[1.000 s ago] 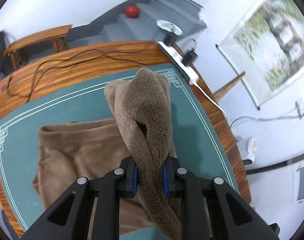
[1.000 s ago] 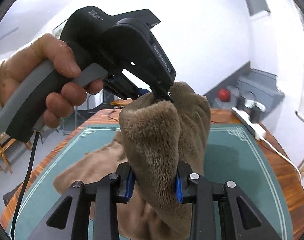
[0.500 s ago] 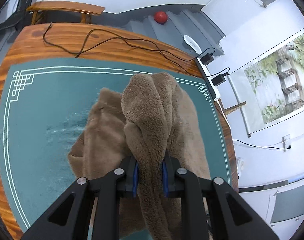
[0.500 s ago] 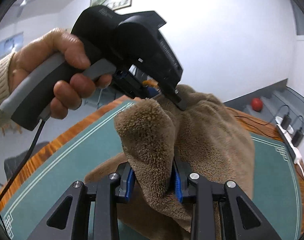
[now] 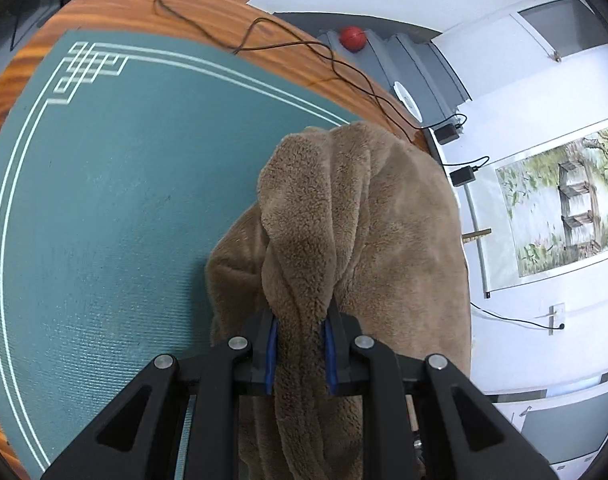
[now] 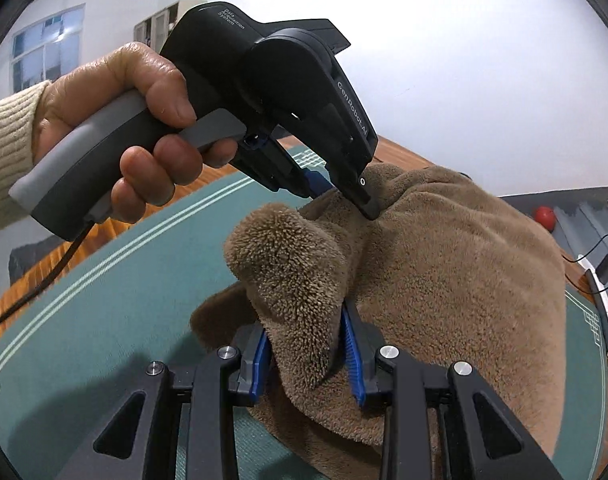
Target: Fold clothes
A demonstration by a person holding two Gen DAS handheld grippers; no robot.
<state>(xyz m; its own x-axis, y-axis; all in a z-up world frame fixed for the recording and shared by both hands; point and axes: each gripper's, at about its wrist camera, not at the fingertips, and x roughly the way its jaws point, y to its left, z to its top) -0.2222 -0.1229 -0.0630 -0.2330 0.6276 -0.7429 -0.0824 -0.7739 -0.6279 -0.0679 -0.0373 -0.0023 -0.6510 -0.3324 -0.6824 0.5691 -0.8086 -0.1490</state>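
Fleece garment (image 5: 368,216), left hand (image 6: 116,136) right-view only

Left wrist view: looks steeply down along its fingers onto the green mat (image 5: 104,200), close above it, far table edge and red ball (image 5: 352,34) toward the top. Right wrist view: lower and flatter over the mat (image 6: 116,300), facing the left gripper (image 6: 344,196) from close by. Both share mat, brown fleece garment (image 5: 384,220), ball.

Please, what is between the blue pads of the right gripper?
A bunched fold of the brown fleece garment fills the gap; the right gripper has its jaws shut on it. The right wrist view shows this.
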